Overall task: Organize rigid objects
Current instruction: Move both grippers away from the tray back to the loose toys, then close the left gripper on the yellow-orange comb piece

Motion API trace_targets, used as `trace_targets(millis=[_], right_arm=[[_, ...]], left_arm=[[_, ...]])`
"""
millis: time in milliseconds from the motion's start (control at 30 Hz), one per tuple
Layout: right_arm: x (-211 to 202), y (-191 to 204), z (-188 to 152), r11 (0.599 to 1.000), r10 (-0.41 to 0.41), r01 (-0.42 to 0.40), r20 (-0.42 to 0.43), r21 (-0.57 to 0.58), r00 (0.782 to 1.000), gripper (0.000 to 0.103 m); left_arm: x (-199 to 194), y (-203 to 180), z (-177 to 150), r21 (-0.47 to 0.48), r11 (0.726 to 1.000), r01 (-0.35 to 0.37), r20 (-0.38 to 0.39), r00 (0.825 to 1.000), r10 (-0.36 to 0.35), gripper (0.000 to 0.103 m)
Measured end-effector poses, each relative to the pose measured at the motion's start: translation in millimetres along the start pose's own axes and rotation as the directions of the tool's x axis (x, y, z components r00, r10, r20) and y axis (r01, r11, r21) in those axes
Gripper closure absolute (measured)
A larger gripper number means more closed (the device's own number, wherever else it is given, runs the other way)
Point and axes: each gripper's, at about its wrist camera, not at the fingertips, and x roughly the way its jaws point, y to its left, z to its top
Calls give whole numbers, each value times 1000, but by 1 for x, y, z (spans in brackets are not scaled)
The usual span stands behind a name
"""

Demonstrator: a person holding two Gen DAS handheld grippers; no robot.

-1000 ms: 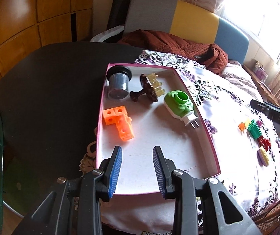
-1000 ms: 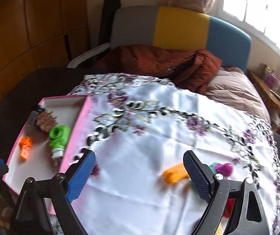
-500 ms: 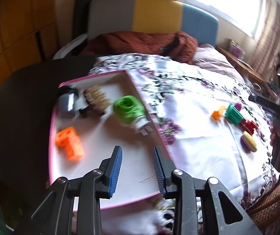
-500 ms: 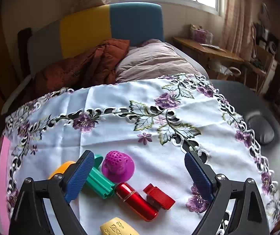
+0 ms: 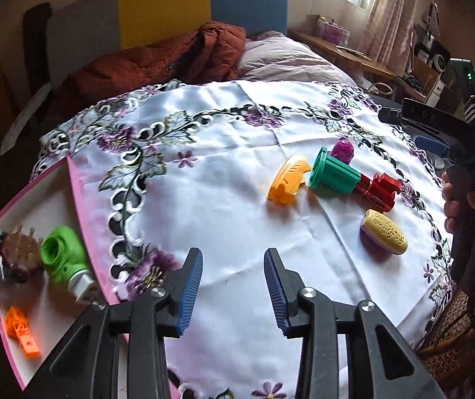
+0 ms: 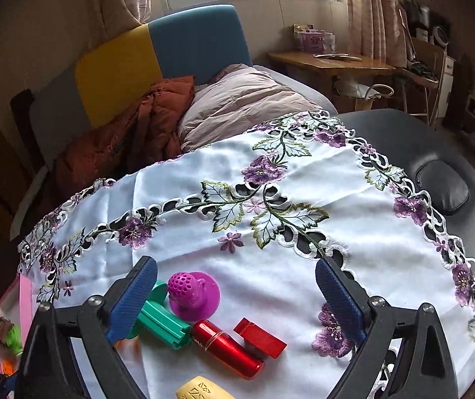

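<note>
Both views have swung rightward since the earlier frames, from the pink-rimmed white tray (image 5: 81, 199) toward the loose toys on the embroidered white cloth (image 5: 230, 199).

Left hand-held gripper (image 5: 233, 287): jaws partly apart, empty, above bare cloth. Right hand-held gripper (image 6: 235, 296): jaws wide, empty, over the magenta dotted plastic dome (image 6: 193, 294), green ribbed plastic cylinder (image 6: 162, 324), red metallic tube (image 6: 225, 349) and red plastic block (image 6: 260, 336). An orange-yellow curved plastic piece (image 5: 289, 179) and a yellow patterned oval (image 5: 383, 236) lie nearby. The tray holds a green plastic plug-shaped toy (image 5: 62, 259).
</note>
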Motion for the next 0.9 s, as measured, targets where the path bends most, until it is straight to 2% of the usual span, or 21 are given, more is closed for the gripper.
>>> trace_targets(millis=[133,300,433,700,800,833,900], right_arm=[[2,-2,1,1000,10,-10,-8,15,1000,6],[6,-3,3,999,24,-23,-21,23,1000,6],[8,-3,4,999,34,-33,-28,30,999,6],[12,-5,5,997,56,-54,-44,50,997,5],[13,-3,4,998,54,-52,-47,41,997,5],[13,-3,4,998,52,-50,-48,38,998,5],[14,-1,4,999,47,-46,-48,26,998,6]], left_arm=[[22,-19,24,52,997,50,-18,999,-50,65],[51,-41,50,164,980,108,-43,994,-103,65],[76,-52,62,249,961,123,-82,991,-105,65],[106,-61,73,315,935,159,-120,985,-127,65],[115,-62,73,299,937,179,-133,980,-145,68],[117,-63,73,296,940,171,-124,982,-140,73],[117,-65,72,295,943,155,-106,986,-129,73]])
